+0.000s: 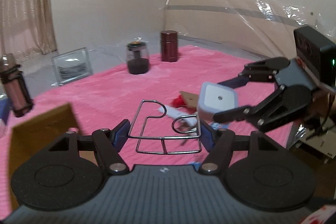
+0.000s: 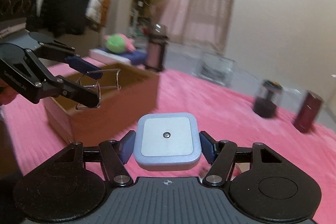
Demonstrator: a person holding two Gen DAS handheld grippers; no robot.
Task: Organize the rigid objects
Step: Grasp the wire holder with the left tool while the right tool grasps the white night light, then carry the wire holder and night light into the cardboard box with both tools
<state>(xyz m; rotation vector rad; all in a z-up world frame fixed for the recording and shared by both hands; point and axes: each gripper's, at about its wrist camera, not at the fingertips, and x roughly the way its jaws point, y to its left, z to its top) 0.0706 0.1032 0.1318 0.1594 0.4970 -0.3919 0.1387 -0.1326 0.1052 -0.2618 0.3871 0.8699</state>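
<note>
In the left wrist view, the left gripper [image 1: 164,132] sits at the bottom centre of the frame, its blue pads pressed against the two sides of a bent wire rack [image 1: 166,129], which it holds lifted above the pink blanket [image 1: 88,93]. At the right of the frame the right gripper [image 1: 229,99] comes in from the edge, clamped on a pale blue square box [image 1: 217,101] with a white face and a small round dot in the middle. Below and between the two held things, red and white bits lie on the blanket, too blurred to name. A cardboard box [image 1: 42,129] stands at the lower left. Toward the upper centre stand a dark glass jar [image 1: 137,58] and a maroon canister [image 1: 169,45], near each other; a clear frame [image 1: 72,66] leans to their left, and a pinkish bottle [image 1: 15,85] is at the far left edge.

In the right wrist view, the right gripper [image 2: 167,147] at the bottom centre has the pale blue square box [image 2: 167,141] pinched between its pads, about half open around it. At the left of the frame the left gripper [image 2: 93,85] grips the wire rack [image 2: 98,87] above the open cardboard box [image 2: 117,98]. The jar [image 2: 265,99] and the maroon canister [image 2: 307,111] show blurred at the right on the blanket [image 2: 210,98]; coats hang on a rail at the upper left
</note>
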